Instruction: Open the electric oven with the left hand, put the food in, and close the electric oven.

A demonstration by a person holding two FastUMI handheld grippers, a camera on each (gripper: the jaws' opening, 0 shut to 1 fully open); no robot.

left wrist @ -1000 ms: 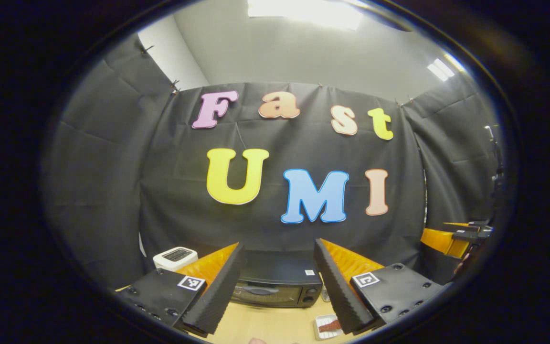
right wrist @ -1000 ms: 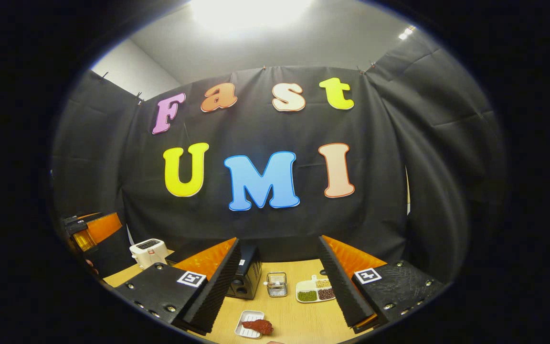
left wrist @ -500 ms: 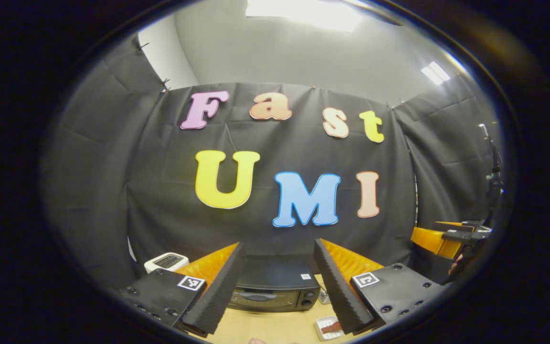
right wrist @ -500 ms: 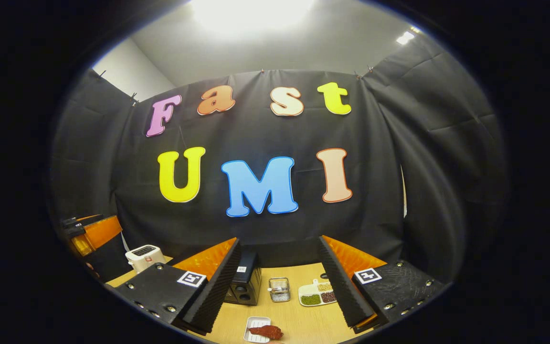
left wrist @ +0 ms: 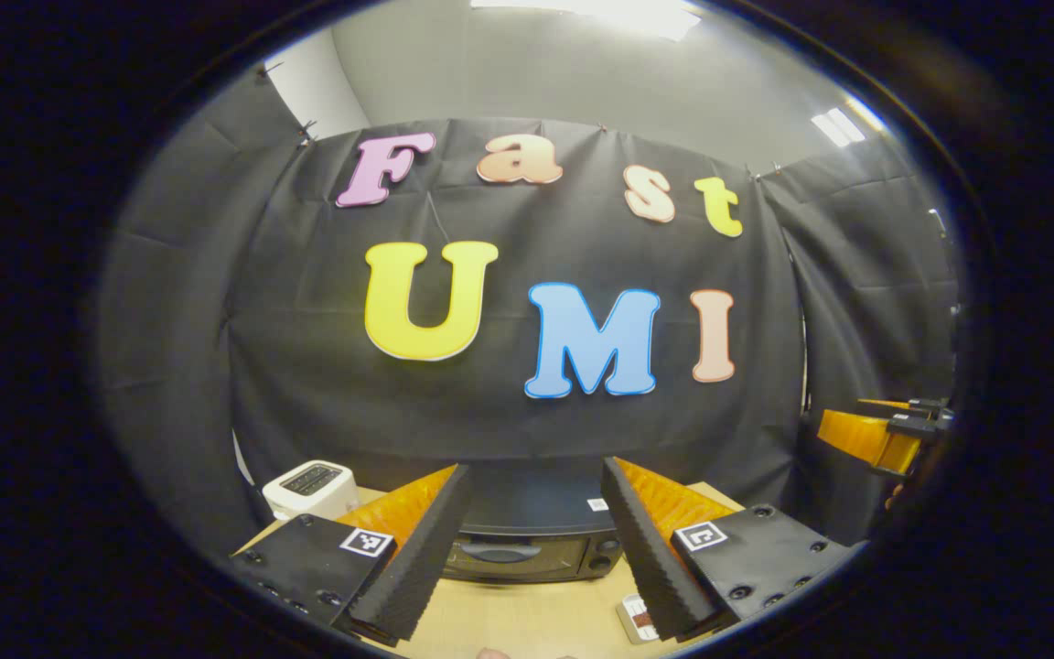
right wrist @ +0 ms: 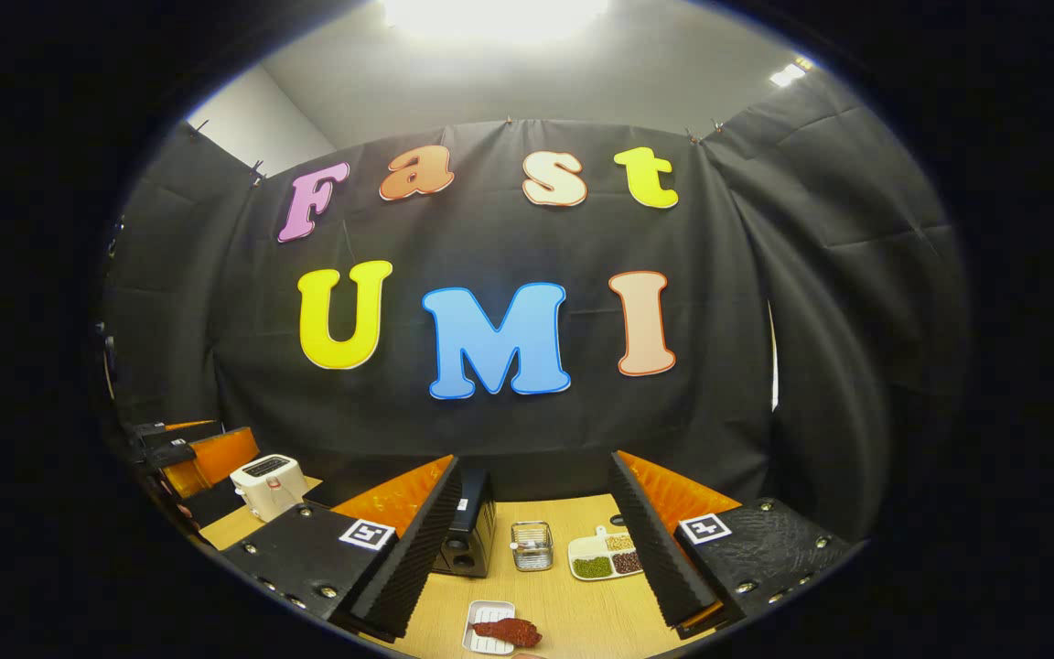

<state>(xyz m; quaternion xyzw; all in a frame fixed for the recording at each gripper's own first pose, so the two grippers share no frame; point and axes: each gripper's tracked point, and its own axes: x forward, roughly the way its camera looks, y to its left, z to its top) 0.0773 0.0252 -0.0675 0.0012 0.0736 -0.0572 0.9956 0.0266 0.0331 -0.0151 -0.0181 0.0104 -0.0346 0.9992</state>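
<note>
My left gripper [left wrist: 527, 549] hangs wide open with nothing between its fingers, pointed straight at the electric oven [left wrist: 527, 540], whose door is shut; the oven sits on the table [left wrist: 518, 622] at the back. A white toaster [left wrist: 310, 488] stands to the oven's left. My right gripper [right wrist: 534, 554] is spread just as wide and empty. Below it on the table I see the food [right wrist: 510, 630], a reddish piece lying on a small white tray [right wrist: 481, 627], near a wire basket [right wrist: 532, 545] and a divided plate [right wrist: 602, 556].
</note>
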